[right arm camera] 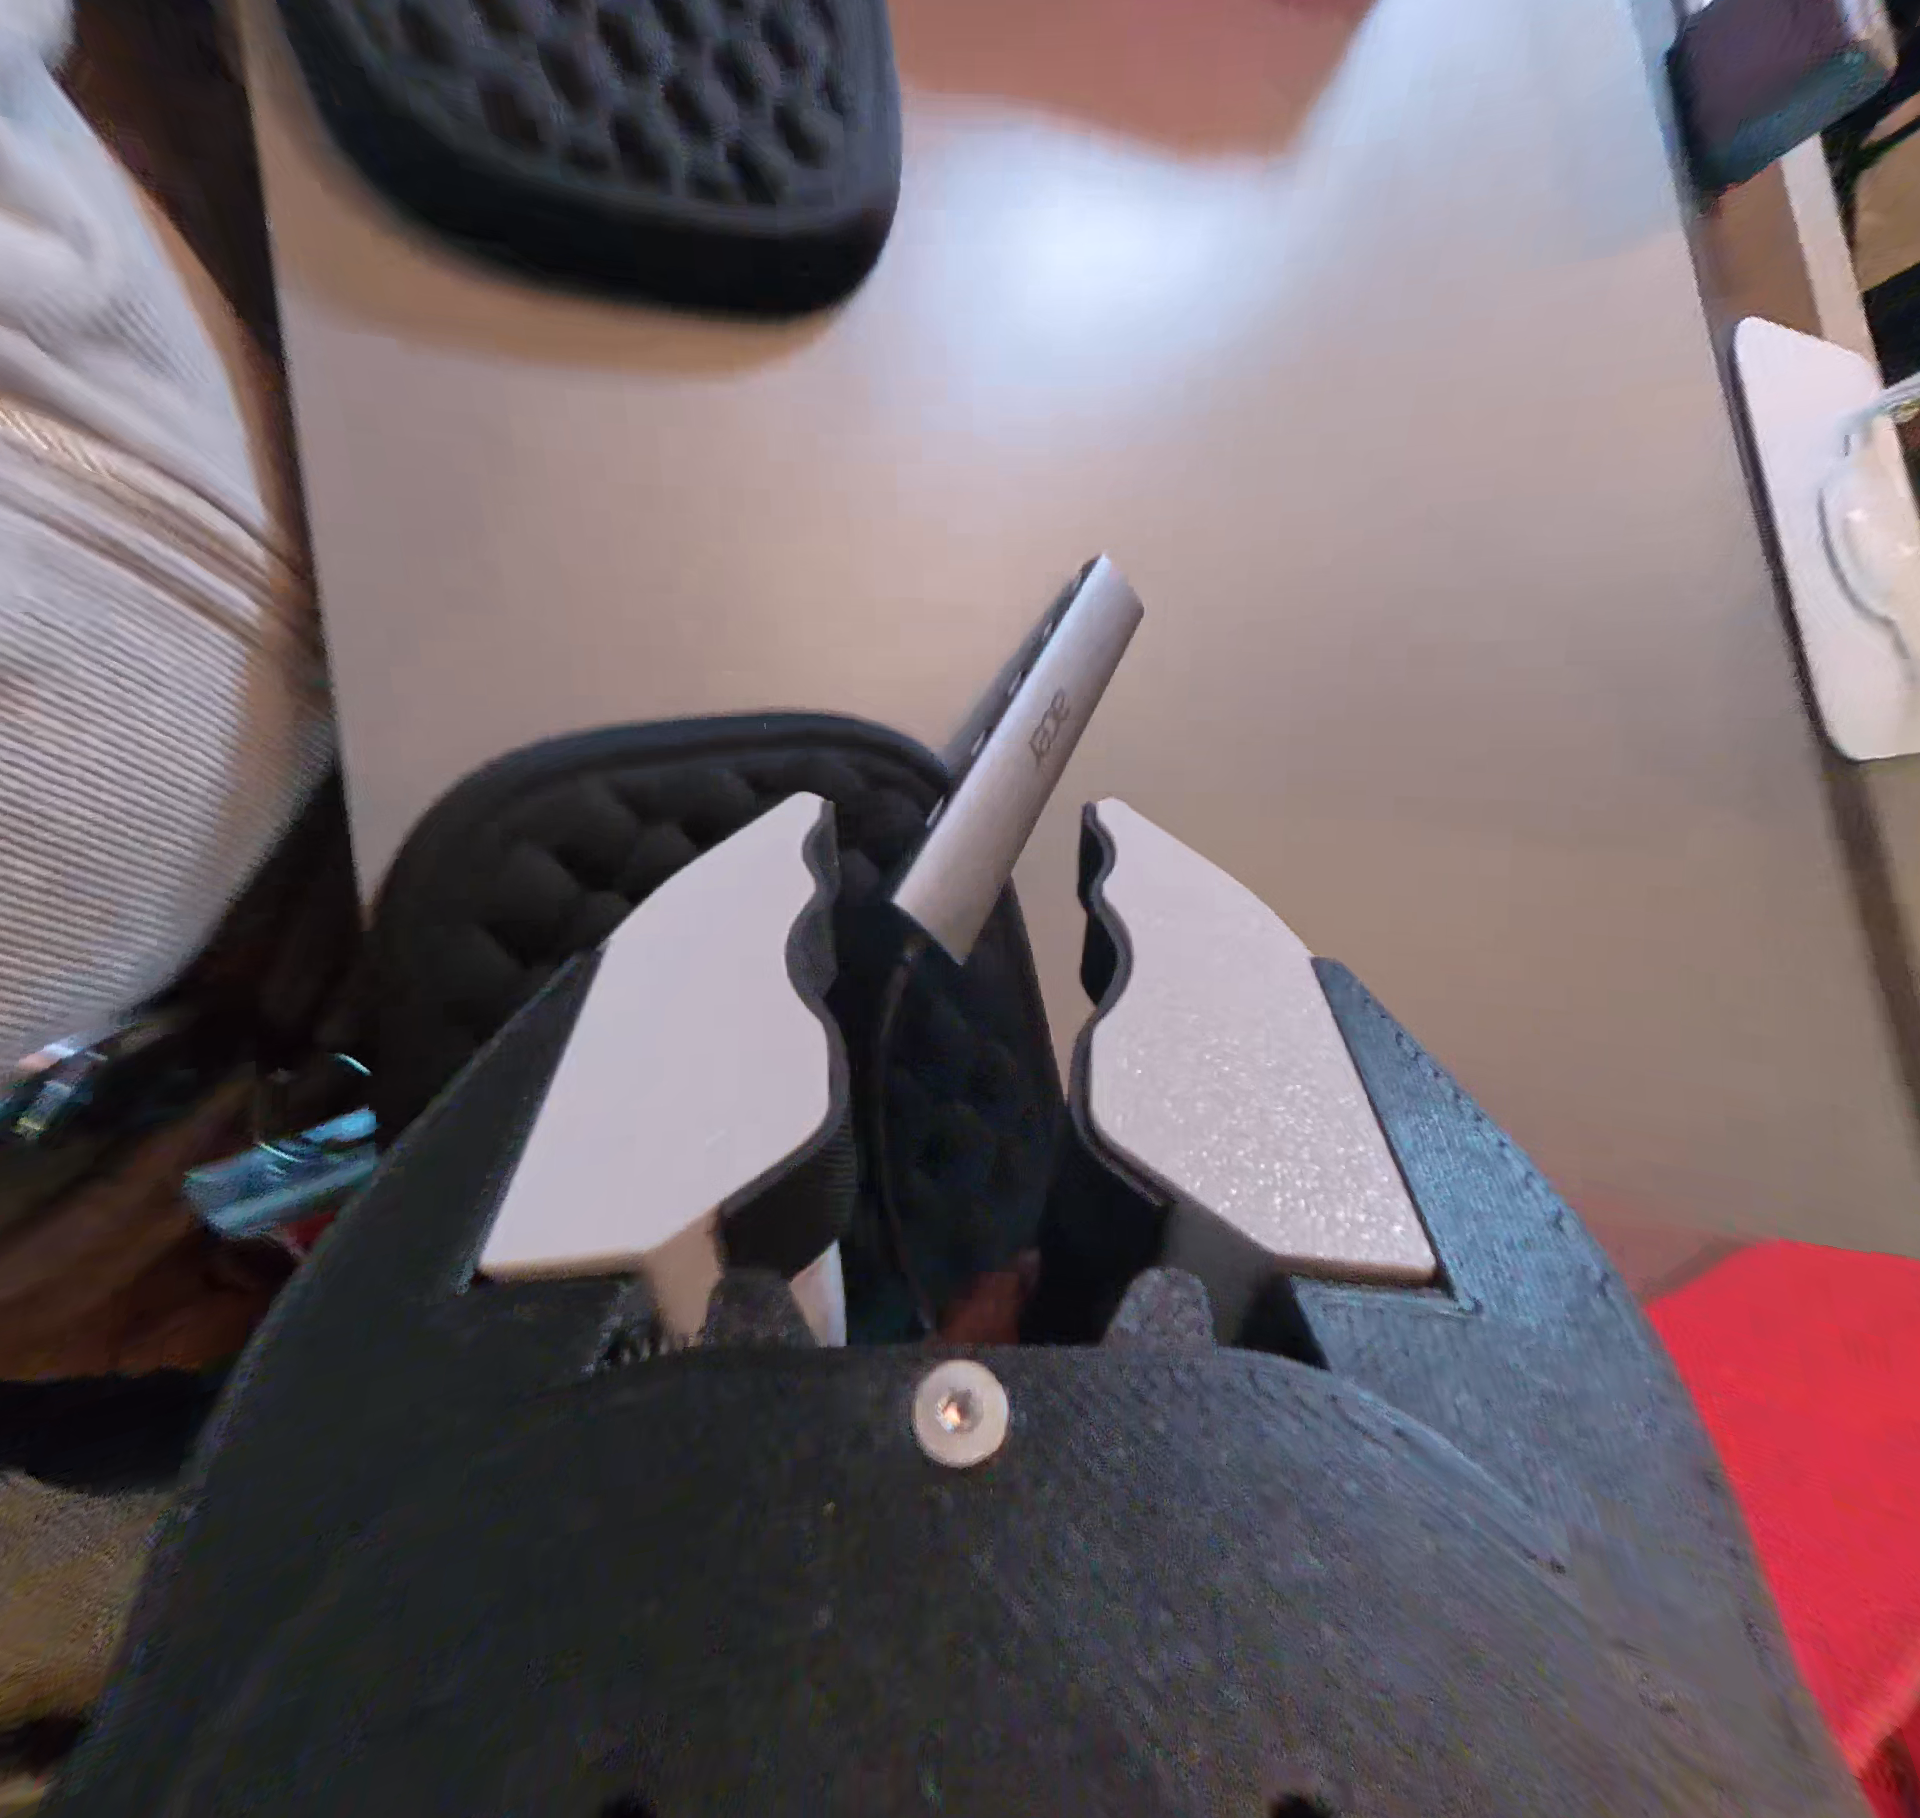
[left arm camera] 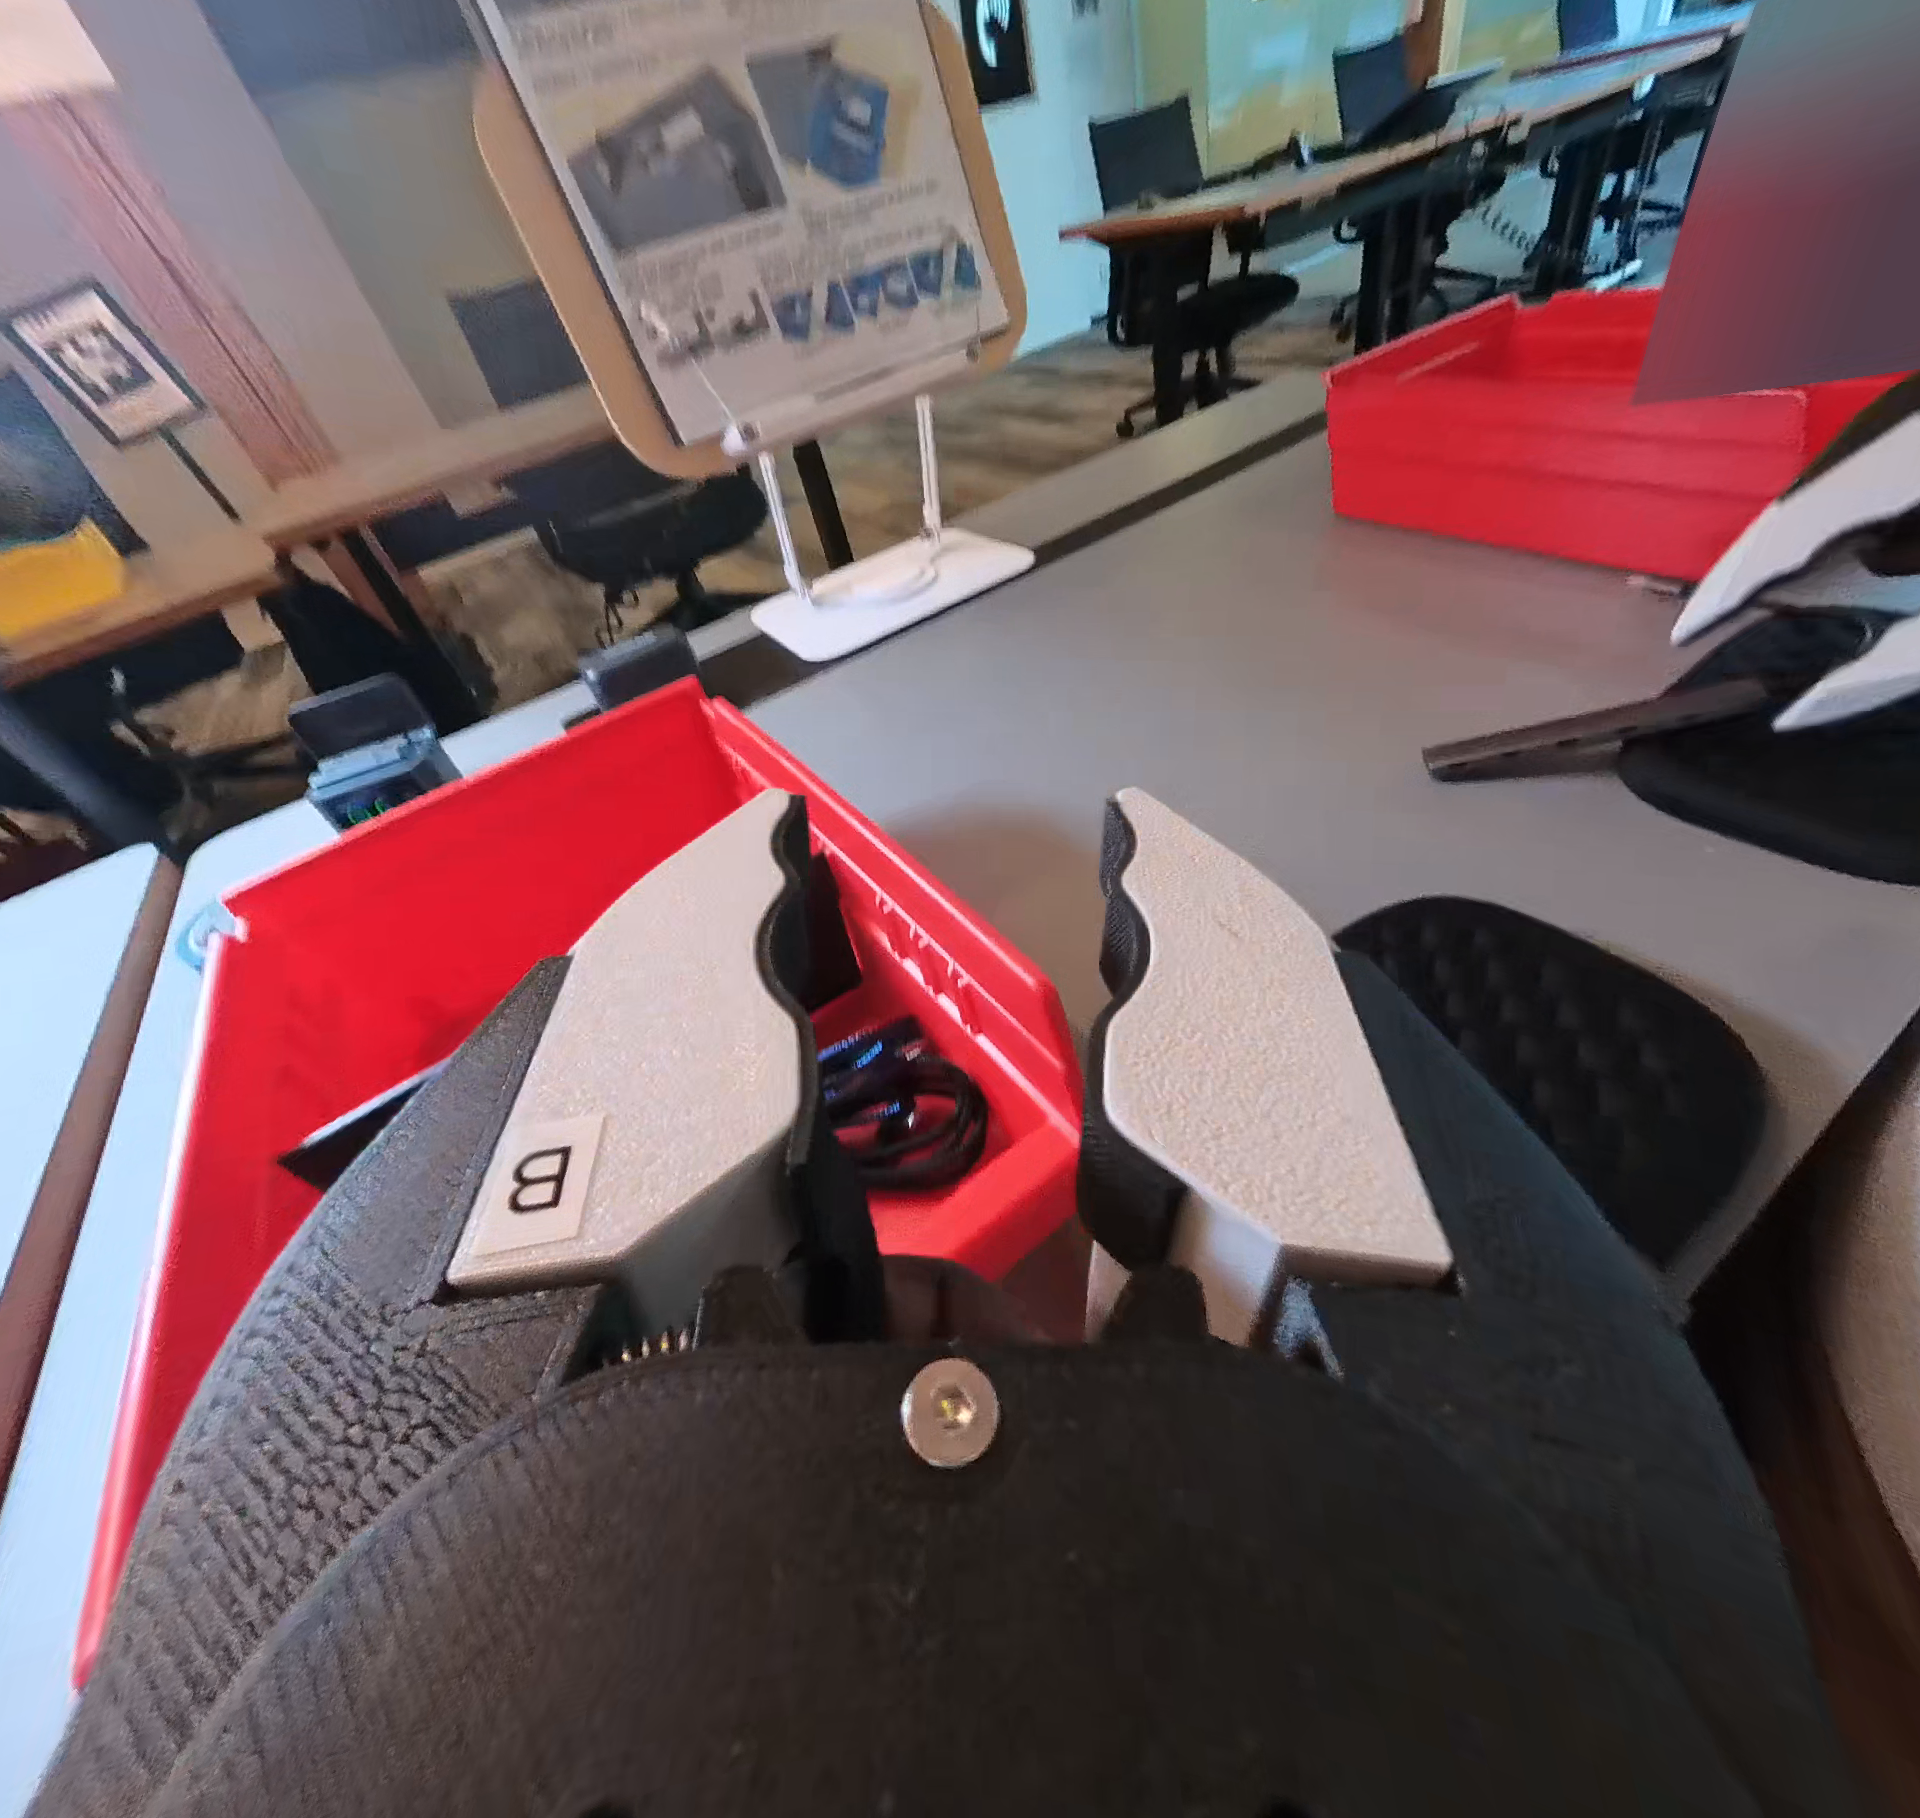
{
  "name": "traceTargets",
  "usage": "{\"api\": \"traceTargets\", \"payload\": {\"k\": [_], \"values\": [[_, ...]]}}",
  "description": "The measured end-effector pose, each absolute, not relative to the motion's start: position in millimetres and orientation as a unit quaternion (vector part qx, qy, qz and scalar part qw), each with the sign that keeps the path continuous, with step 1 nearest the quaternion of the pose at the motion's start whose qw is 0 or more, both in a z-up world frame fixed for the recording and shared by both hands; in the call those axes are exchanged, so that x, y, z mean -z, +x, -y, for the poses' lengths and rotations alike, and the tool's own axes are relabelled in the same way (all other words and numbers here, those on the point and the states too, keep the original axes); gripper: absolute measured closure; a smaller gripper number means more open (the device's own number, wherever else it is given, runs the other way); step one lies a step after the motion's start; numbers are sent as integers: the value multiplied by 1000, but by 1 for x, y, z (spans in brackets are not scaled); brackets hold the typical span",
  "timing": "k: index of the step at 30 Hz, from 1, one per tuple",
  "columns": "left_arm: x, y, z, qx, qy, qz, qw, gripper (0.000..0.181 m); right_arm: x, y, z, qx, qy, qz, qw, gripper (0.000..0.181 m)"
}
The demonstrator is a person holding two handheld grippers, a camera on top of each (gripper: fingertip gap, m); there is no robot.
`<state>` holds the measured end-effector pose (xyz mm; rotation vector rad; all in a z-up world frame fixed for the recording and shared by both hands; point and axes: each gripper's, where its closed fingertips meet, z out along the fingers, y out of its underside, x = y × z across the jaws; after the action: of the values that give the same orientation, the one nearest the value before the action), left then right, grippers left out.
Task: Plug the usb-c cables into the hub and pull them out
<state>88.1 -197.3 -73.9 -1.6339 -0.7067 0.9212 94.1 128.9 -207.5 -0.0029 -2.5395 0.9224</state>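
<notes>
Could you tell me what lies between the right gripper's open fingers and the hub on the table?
In the right wrist view, only a black padded mat lies between the right gripper and the hub, whose near end rests on it.

The hub (right arm camera: 1023, 740) is a slim silver-grey bar with a dark side edge showing a row of ports. It lies flat, one end resting on a black padded mat (right arm camera: 582, 864), the other reaching out over the grey worktop (right arm camera: 1351, 625). Coiled black usb-c cables (left arm camera: 914, 1124) lie in the bottom of a red bin (left arm camera: 436, 937), unplugged, well apart from the hub.
</notes>
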Motion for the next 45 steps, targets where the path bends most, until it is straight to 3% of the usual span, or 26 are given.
{"api": "traceTargets", "payload": {"k": [7,14,22,26,27,30,45], "values": [[111,73,226,-334,-782,319,418,128,155,109,-118,-499,-46,857,120,117],[166,41,253,-262,-906,264,203,133,130,115,-118,-564,-64,819,87,119],[209,15,257,-204,-954,194,100,142,126,115,-120,-571,-64,814,88,123],[220,8,263,-198,-960,172,93,143,126,114,-122,-575,-68,811,87,125],[223,7,266,-196,-962,169,86,155,127,114,-122,-574,-68,811,87,126],[215,7,267,-198,-958,178,104,165,127,113,-121,-576,-69,810,88,126],[78,0,279,-348,-813,299,360,173,118,111,-120,-580,-60,805,106,132]]}}
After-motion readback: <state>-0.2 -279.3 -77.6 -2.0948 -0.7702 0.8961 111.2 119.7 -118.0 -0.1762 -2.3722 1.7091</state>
